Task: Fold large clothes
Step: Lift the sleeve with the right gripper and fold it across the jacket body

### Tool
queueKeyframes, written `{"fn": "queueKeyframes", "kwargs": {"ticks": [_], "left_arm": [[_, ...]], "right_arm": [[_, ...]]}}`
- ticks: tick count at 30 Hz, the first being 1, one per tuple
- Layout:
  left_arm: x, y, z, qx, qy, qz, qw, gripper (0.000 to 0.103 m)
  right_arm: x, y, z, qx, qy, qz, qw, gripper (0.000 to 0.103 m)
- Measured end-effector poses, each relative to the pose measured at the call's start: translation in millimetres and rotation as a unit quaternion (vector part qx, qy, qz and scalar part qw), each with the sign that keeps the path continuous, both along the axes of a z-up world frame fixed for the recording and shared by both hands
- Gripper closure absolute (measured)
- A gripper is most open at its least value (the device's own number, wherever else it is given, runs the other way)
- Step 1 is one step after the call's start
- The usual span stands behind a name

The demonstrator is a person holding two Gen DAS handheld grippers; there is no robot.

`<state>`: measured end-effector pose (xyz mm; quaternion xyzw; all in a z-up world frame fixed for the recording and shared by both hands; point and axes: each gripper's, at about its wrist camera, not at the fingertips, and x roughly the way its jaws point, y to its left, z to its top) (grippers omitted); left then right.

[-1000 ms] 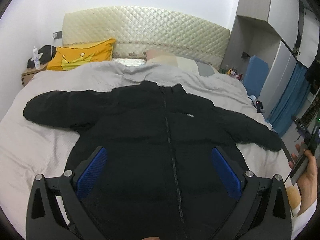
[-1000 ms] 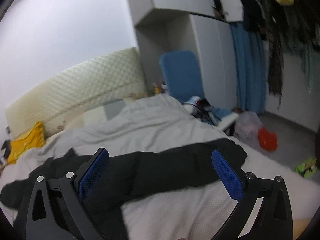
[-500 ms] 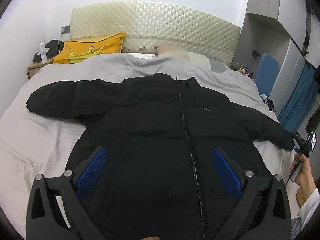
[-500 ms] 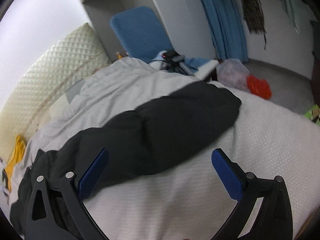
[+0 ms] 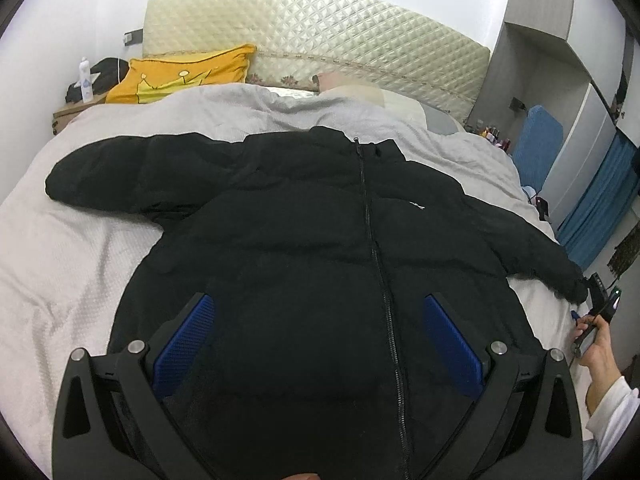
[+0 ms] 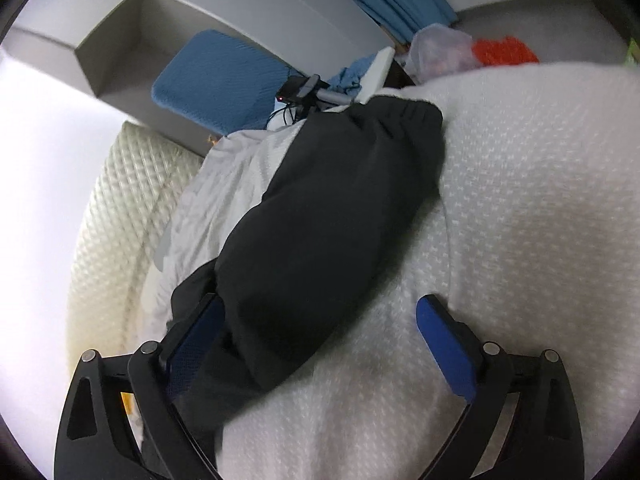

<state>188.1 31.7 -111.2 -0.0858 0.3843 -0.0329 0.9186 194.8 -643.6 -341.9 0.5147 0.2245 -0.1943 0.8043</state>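
A black puffer jacket [image 5: 320, 240] lies front up on the bed, zipped, with both sleeves spread out. My left gripper [image 5: 318, 320] hovers open over its lower front, and nothing is between its blue pads. In the right wrist view the jacket's right sleeve [image 6: 332, 220] runs diagonally up to its cuff near the bed's edge. My right gripper [image 6: 320, 308] is rolled to one side and straddles the sleeve's upper part. Its jaws are closing, still wide, and the pads do not press on the sleeve. A hand [image 5: 596, 344] holds that gripper at the bed's right side.
The light bedspread [image 6: 520, 200] covers the whole bed. A yellow pillow [image 5: 180, 76] and a quilted headboard [image 5: 320, 36] are at the far end, and a nightstand with a bottle [image 5: 86, 80] at far left. A blue chair [image 6: 220, 76], a small camera device [image 6: 300, 88] and bags [image 6: 504, 50] stand beyond the cuff.
The left gripper sank a little towards the jacket. The right gripper dropped, rolled and came in over the sleeve, which now lies between its fingers.
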Motion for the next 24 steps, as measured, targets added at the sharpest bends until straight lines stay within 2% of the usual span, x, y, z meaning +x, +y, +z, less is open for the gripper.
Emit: {"fn": "queueKeyframes", "kwargs": {"ticks": [4, 8, 13, 15, 16, 18, 21, 24], "left_arm": [[6, -3, -7, -0.001, 0.008, 0.001, 1.0, 0.0], [13, -6, -15, 0.002, 0.019, 0.001, 0.9998, 0.0], [24, -10, -21, 0.008, 0.025, 0.0, 0.9997, 0.0], [26, -12, -21, 0.026, 0.017, -0.002, 0.9995, 0.0], [27, -13, -21, 0.04, 0.013, 0.0, 0.9991, 0.0], [31, -10, -21, 0.051, 0.011, 0.005, 0.9987, 0.0], [34, -4, -19, 0.046, 0.015, 0.012, 0.9987, 0.0], [32, 7, -13, 0.046, 0.007, 0.028, 0.9985, 0.0]], "right_arm": [[9, -8, -1, 0.015, -0.025, -0.016, 0.999, 0.005], [30, -13, -2, 0.01, -0.042, 0.01, 0.999, 0.006], [57, -16, -3, 0.016, -0.068, 0.035, 0.997, 0.017], [61, -16, -1, 0.009, -0.079, 0.022, 0.997, 0.037], [63, -15, -1, 0.011, -0.085, 0.016, 0.996, 0.044], [66, -15, 0, 0.007, -0.087, 0.005, 0.996, 0.07], [67, -14, 12, -0.031, -0.074, 0.011, 0.997, 0.084], [72, -12, 29, -0.062, -0.062, 0.038, 0.995, 0.091]]}}
